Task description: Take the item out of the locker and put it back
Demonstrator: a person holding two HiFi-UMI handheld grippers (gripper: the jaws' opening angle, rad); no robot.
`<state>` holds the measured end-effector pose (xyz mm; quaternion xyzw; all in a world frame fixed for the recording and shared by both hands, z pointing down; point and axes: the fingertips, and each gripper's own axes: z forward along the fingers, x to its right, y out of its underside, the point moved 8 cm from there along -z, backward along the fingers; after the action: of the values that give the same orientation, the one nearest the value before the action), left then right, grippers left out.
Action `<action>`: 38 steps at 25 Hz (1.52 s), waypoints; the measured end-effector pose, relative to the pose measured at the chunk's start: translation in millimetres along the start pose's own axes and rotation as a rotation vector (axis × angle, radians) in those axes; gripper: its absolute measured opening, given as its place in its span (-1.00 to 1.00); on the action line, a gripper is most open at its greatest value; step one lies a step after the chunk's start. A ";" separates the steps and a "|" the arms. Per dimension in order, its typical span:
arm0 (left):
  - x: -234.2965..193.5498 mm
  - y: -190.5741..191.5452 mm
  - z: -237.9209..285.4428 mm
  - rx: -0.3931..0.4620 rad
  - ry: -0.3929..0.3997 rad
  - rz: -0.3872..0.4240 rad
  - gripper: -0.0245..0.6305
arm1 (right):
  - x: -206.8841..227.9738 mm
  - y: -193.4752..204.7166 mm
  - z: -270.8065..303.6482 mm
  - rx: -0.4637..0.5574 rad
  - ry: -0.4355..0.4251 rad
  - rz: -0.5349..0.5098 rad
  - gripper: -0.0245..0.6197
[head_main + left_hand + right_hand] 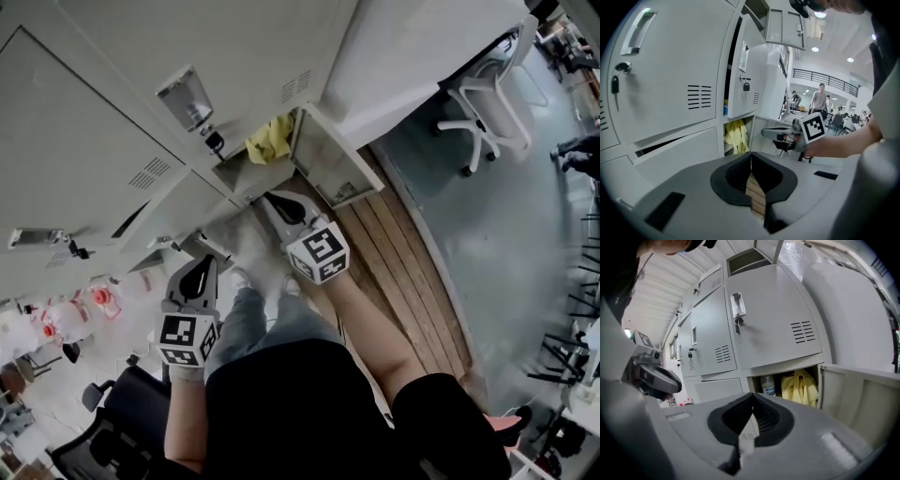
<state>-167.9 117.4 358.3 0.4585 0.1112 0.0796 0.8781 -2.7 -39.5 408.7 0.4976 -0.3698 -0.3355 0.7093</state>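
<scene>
The bottom locker (251, 176) stands with its door (328, 164) swung open. Inside hangs a yellow cloth (269, 139), also in the left gripper view (736, 136) and the right gripper view (800, 386). A clear water bottle (768, 384) stands to the cloth's left. My right gripper (267, 197) is just in front of the opening, jaws shut with nothing between them (753, 393). My left gripper (210, 260) hangs lower and to the left, away from the locker, also shut and empty (751, 153).
Closed grey lockers (773, 324) with keys in their locks fill the wall. A wooden floor strip (394, 253) runs along the locker base. A white office chair (483, 103) stands at the right, a black chair (103, 422) at the lower left. A person (818, 99) stands far off.
</scene>
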 end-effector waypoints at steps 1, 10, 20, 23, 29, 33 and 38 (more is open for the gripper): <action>1.4 -1.5 -0.9 0.007 0.003 -0.001 -0.89 | -2.4 -4.0 -7.0 -0.002 0.003 0.002 -0.93; 10.2 -28.1 -17.5 0.075 0.034 -0.014 -0.89 | -23.1 -44.7 -67.4 -0.038 0.036 0.052 -0.93; 14.1 -67.1 -42.7 0.143 0.058 0.039 -0.89 | -50.6 -103.2 -103.5 0.019 0.033 0.025 -0.93; 14.9 -78.8 -49.7 0.165 0.066 0.059 -0.89 | -54.5 -117.9 -111.2 0.033 0.041 0.007 -0.93; 9.2 -100.3 -62.6 0.212 0.071 0.088 -0.89 | -60.7 -137.2 -120.6 0.058 0.054 -0.014 -0.93; 5.5 -109.8 -67.6 0.232 0.077 0.099 -0.89 | -65.3 -146.8 -125.8 0.069 0.069 -0.022 -0.93; 3.0 -119.2 -70.1 0.256 0.100 0.127 -0.89 | -71.3 -153.7 -128.8 0.080 0.083 -0.034 -0.93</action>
<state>-179.3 105.8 220.9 0.5681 0.1346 0.1430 0.7992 55.5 36.7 218.6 0.5452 -0.3446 -0.3116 0.6978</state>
